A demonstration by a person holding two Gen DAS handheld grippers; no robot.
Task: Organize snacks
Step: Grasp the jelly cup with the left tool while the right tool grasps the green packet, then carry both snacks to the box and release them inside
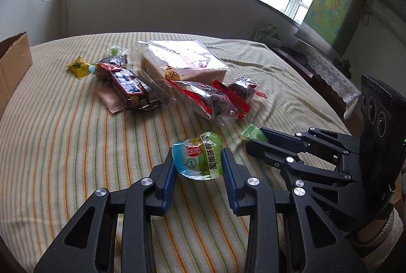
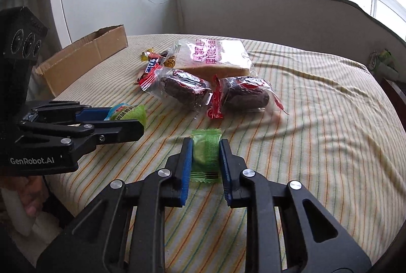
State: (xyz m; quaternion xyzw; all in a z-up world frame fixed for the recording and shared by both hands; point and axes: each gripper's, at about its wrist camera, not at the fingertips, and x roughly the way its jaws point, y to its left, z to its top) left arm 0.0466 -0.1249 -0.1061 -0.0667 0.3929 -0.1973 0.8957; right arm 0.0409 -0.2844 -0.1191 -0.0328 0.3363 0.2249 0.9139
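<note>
Striped cloth (image 2: 304, 146) covers the surface; whether bed or desk beneath, cannot tell. Snacks lie loose on it in a cluster.

Left hand-held gripper (image 1: 198, 161): pads pinching a small green-and-blue sealed pouch (image 1: 199, 158) by its two sides. The pouch sits low, at or just above the cloth. In the right wrist view it shows only as a corner poking out past the fingertips.

Right hand-held gripper (image 2: 205, 158): jaws pressed in on a green wrapped candy (image 2: 205, 156), gripped across its width, wrapper ends free front and back. Also at cloth level.

The two hand-held grippers are near each other but apart.

Untouched farther back: a large bagged cake slab (image 2: 215, 54), two dark pastries in red-trimmed clear wrappers (image 2: 185, 87) (image 2: 246, 92), a brown bar (image 1: 132, 87) on a pink packet, a yellow candy (image 1: 78, 67).

Open cardboard box (image 2: 83, 57) stands at the far left edge of the cloth.

Step in hand, as judged: both grasps made, lift not yet begun. The next move calls for raising both pieces clear of the cloth and carrying them left over the snack cluster to the box, likely the left one first. Risk: the slick pouch slipping from its edge-on pinch.
</note>
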